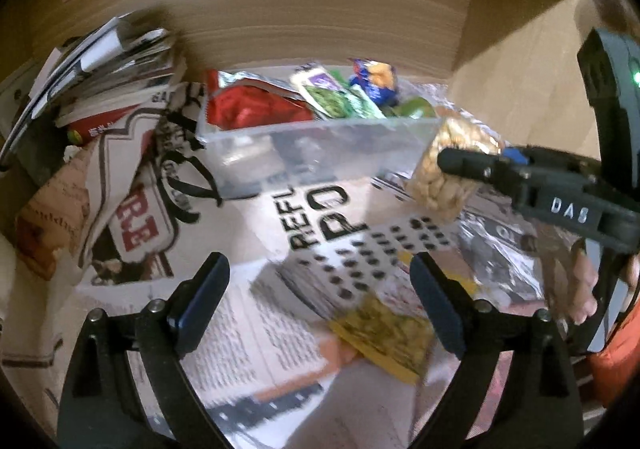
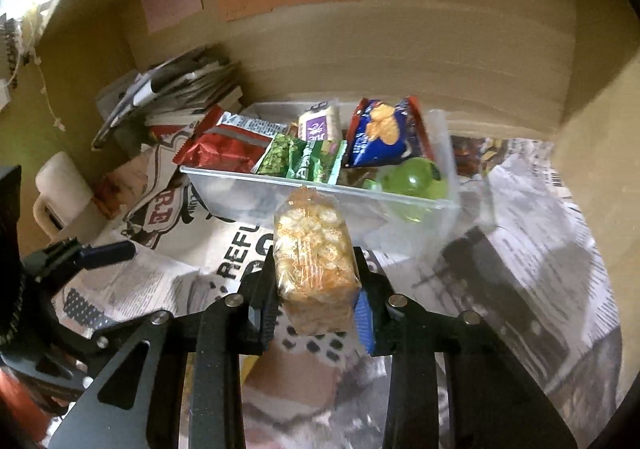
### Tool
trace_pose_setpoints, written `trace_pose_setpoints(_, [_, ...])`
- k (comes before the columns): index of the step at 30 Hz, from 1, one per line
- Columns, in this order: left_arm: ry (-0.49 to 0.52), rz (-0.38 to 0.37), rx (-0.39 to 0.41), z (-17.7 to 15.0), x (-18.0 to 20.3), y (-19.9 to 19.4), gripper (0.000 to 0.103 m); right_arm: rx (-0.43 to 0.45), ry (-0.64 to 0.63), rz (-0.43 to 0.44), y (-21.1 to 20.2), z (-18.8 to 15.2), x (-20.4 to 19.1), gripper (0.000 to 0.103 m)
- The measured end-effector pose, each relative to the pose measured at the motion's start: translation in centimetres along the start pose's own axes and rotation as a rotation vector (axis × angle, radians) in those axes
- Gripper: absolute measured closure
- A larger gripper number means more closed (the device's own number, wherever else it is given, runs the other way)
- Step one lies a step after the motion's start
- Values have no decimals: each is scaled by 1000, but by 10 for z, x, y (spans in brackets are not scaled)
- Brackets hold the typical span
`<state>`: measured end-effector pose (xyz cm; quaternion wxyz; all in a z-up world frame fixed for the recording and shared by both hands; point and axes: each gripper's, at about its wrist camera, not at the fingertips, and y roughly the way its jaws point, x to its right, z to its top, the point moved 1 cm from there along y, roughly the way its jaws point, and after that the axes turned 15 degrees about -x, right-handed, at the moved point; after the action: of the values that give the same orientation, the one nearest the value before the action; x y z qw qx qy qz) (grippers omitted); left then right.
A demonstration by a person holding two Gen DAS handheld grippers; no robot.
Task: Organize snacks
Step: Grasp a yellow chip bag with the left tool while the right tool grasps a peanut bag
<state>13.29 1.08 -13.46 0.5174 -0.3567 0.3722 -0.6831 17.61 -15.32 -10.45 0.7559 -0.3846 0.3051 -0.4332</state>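
Newspaper-covered worktop (image 2: 532, 249) against a cardboard wall, clear bin (image 2: 320, 193) of snacks in the middle.
Right claw (image 2: 316, 309) clamped on a popcorn pack (image 2: 314, 257), just in front of the bin; left claw (image 1: 320, 297) apart, over a yellow packet (image 1: 384, 333).

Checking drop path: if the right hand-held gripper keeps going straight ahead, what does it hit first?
Probably the bin front wall: the held peanut pack in the right hand-held gripper would touch it first. Depth unclear; it might clear the rim.

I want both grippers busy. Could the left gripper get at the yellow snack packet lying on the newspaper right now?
Probably yes. The left gripper is open and holds nothing, and the yellow snack packet lies uncovered on the newspaper just ahead of its fingers.
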Motion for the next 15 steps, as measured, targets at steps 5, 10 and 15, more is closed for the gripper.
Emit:
trace_pose_setpoints(5, [31,-37,-19,-14,18,4,8,18,7,-11,-12,-12,1,74])
trace_pose_setpoints(10, [39,-49,-74,-22,31,21,8,27,20,-7,-20,-23,6,74])
trace_pose_setpoints(15, [32,-40,-126,-23,37,43,8,26,29,1,-22,-30,10,74])
